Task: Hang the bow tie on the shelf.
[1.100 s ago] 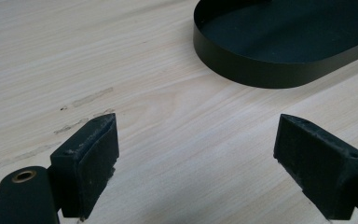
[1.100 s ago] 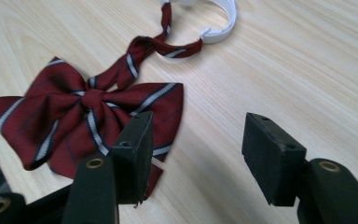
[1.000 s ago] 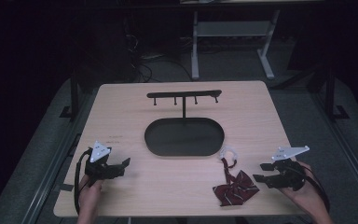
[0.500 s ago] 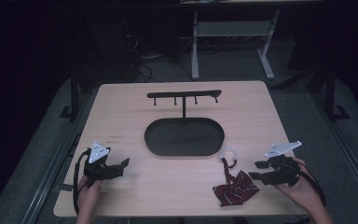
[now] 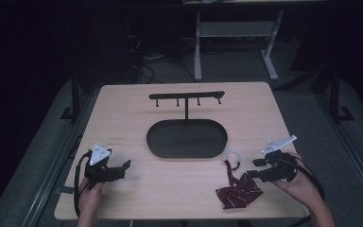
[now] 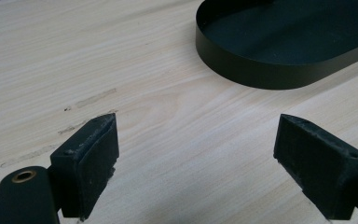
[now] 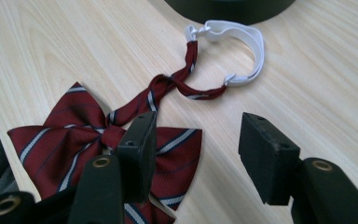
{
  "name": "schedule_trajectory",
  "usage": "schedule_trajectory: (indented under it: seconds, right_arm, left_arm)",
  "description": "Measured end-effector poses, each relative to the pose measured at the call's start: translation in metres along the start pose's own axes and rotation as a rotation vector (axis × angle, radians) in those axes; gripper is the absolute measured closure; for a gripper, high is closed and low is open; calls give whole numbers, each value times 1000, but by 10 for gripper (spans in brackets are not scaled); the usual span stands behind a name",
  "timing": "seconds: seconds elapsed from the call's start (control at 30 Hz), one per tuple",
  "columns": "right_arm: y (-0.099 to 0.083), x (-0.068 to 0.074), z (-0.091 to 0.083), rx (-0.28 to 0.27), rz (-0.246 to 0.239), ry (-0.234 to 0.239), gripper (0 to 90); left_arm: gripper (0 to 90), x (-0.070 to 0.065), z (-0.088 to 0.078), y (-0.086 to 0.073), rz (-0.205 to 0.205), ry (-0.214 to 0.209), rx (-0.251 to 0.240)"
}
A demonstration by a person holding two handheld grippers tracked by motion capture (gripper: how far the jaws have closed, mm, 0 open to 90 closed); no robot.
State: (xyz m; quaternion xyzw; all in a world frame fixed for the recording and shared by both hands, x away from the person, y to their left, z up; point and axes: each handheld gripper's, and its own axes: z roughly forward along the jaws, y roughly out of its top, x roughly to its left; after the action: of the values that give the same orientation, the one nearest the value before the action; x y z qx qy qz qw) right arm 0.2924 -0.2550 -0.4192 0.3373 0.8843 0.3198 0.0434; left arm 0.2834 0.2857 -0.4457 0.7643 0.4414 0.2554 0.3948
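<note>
From above, a pale wooden table (image 5: pixel 123 113) stands in a dark room, and at its middle sits a black oval tray (image 5: pixel 187 138) with a thin post rising from its far edge to a black crossbar with small pegs (image 5: pixel 187 96). The left gripper (image 5: pixel 118 169) rests low near the table's front left corner, held by a hand (image 5: pixel 90 195) coming up from the bottom edge, its grey plate on top and its cable looping down beside it. The right gripper (image 5: pixel 257 168) is held by the other hand (image 5: pixel 303 185) near the front right, its jaws pointing toward a dark red striped bow tie (image 5: pixel 239 191) lying flat on the wood just beside them. The tie's white strap loop (image 5: pixel 231 155) lies close to the tray's near rim.

In the left gripper view, the two black jaws stand wide apart over bare wood, nothing between them. The tray's curved wall (image 6: pixel 256 70) fills the upper right, well ahead of the jaws.

In the right gripper view, the jaws are apart with bare wood showing through the gap. One jaw overlaps the bow tie (image 7: pixel 65 140); whether it touches the cloth I cannot tell. The tie's narrow band runs up to the white strap (image 7: pixel 251 46), which curls just short of the tray's edge
</note>
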Motion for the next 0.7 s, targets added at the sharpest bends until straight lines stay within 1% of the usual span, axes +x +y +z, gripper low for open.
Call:
schedule_trajectory:
  seconds: [0.1,0.17,0.27,0.7]
  right_arm:
    - [7,0,0,13,-16,1,460]
    - [12,1,0,8,-29,4,461]
    - [18,1,2,20,-33,6,461]
    - [50,-7,13,67,-78,14,480]
  left_arm:
    - [135,0,1,0,4,-2,1]
    - [135,0,1,0,1,-1,-1]
    - [135,1,1,-1,-5,2,-1]
    - [135,1,0,0,-5,1,-1]
